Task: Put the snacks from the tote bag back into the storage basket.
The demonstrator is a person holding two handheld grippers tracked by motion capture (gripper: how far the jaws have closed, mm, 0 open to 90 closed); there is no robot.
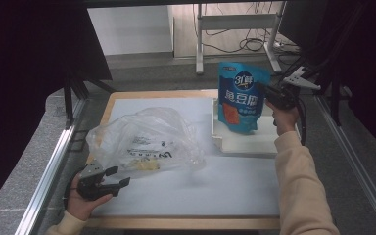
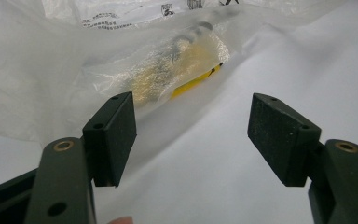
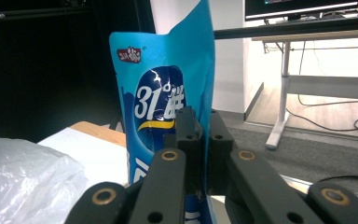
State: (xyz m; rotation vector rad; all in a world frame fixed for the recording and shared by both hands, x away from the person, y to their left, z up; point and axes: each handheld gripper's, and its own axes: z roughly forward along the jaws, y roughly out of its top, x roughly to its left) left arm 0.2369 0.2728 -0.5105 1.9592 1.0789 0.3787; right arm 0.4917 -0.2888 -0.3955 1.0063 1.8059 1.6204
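A blue snack pouch (image 1: pixel 240 97) with white lettering hangs upright over the white tray (image 1: pixel 245 142) at the back right. My right gripper (image 1: pixel 267 93) is shut on its right edge; in the right gripper view the jaws pinch the blue snack pouch (image 3: pixel 161 107) at my right gripper (image 3: pixel 200 140). A crumpled clear plastic bag (image 1: pixel 144 139) lies on the white mat, a yellow packet (image 2: pixel 186 81) inside it. My left gripper (image 1: pixel 115 177) rests at the bag's near left corner, jaws open and empty; the bag (image 2: pixel 51 70) lies just beyond my left gripper (image 2: pixel 191 135).
The white mat (image 1: pixel 200 191) covers a wooden table with metal rails (image 1: pixel 54 161) along both sides. A black curtain stands at the left and right. A desk frame (image 1: pixel 235 22) and cables sit on the floor behind.
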